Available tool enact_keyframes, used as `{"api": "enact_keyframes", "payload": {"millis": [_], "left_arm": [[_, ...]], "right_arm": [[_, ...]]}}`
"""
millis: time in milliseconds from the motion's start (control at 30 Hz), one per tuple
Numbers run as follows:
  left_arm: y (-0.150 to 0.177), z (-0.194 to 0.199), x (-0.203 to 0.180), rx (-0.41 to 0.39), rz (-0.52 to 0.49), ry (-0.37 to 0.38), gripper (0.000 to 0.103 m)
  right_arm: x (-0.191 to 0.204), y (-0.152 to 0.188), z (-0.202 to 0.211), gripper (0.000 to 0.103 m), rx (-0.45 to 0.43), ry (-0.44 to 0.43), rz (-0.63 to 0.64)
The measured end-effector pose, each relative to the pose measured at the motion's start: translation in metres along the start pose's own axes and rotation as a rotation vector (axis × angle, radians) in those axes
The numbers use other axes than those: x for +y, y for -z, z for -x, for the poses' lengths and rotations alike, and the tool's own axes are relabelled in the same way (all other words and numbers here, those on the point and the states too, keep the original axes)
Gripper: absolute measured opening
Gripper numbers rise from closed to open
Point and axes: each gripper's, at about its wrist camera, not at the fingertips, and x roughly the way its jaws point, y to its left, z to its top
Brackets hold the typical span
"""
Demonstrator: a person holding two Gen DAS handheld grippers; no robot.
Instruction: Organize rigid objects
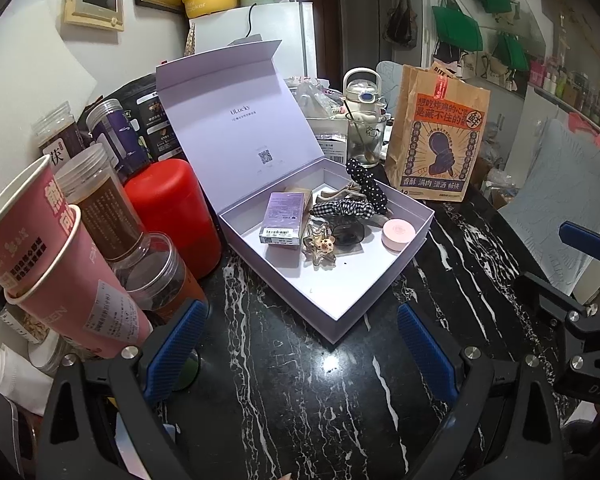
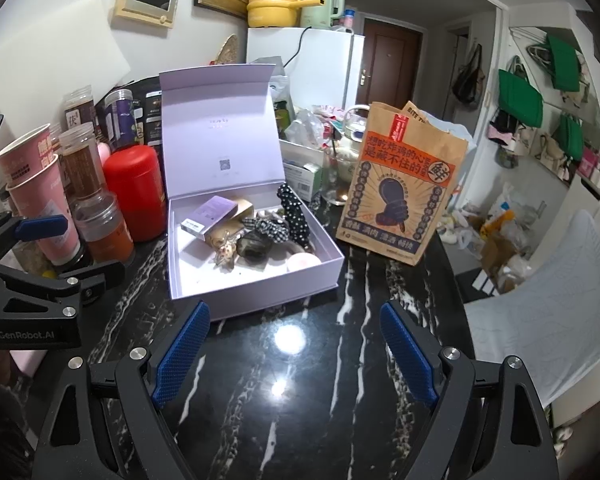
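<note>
A lilac gift box point(image 1: 324, 284) point(image 2: 252, 300) stands on the black marble table with its lid point(image 1: 228, 120) raised. Inside lie a purple carton point(image 1: 284, 216) point(image 2: 210, 214), a checked scrunchie point(image 1: 340, 208), a polka-dot bow point(image 1: 366, 184) point(image 2: 294, 208), a clear star clip point(image 1: 322, 246) point(image 2: 226, 254) and a pink round tin point(image 1: 398, 233) point(image 2: 302, 262). My left gripper point(image 1: 300, 344) hovers open just in front of the box, holding nothing. To its right, my right gripper point(image 2: 296, 352) is also open and holds nothing, short of the box's near wall.
A red canister point(image 1: 172, 208) point(image 2: 134, 188), stacked pink paper cups point(image 1: 40, 240) and several jars crowd the table's left side. A brown paper bag point(image 1: 436, 136) point(image 2: 400, 184) stands right of the box, with a glass point(image 1: 364, 140) behind. A pale chair point(image 2: 560, 280) is beyond the table's right edge.
</note>
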Motion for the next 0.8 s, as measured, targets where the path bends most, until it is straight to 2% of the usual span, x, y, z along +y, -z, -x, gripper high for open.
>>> {"api": "enact_keyframes", "payload": {"millis": [800], "left_arm": [[0.0015,-0.0071,-0.0028,0.020,-0.024,0.028,0.098]], "right_arm": [[-0.0005,0.0042,-0.0083,0.088,0.025,0.003,0.004]]}}
